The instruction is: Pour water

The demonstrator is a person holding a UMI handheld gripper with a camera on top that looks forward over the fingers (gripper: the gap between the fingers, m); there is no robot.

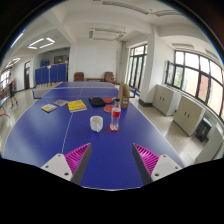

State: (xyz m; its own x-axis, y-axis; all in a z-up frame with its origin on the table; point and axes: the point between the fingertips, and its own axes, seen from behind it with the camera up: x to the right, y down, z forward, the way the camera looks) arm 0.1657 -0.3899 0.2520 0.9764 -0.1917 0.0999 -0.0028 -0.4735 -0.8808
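The hand-held gripper [108, 158] is being held above the near part of a blue table [60, 135], with its two fingers spread wide apart and nothing being gripped between them. The magenta pads [77, 156] are being shown on the inner faces of the fingers, and only bare blue surface is being seen in the gap.

Well beyond the fingertips, roughly in line with the gap, a pale cup [96, 123] is being kept upright on the table. Just beside it, on the right, a clear bottle [115, 117] with a red label is being stood upright; whether the two are touching cannot be told. Whether water is being held in either cannot be told.

Farther back, a taller brownish bottle [124, 96] is being seen, with a dark flat object [98, 101] and something red [108, 100] beside it. A yellow sheet [77, 105] is being laid flat on the table to the left of these, with a smaller yellow item [48, 107] and a pale flat item [60, 102] farther left still.

Beyond the table, a room is being shown with windows [188, 72] along the right wall, pale cabinets [187, 113] under them, ceiling lights [42, 43], and blue partitions [52, 73] at the far left.
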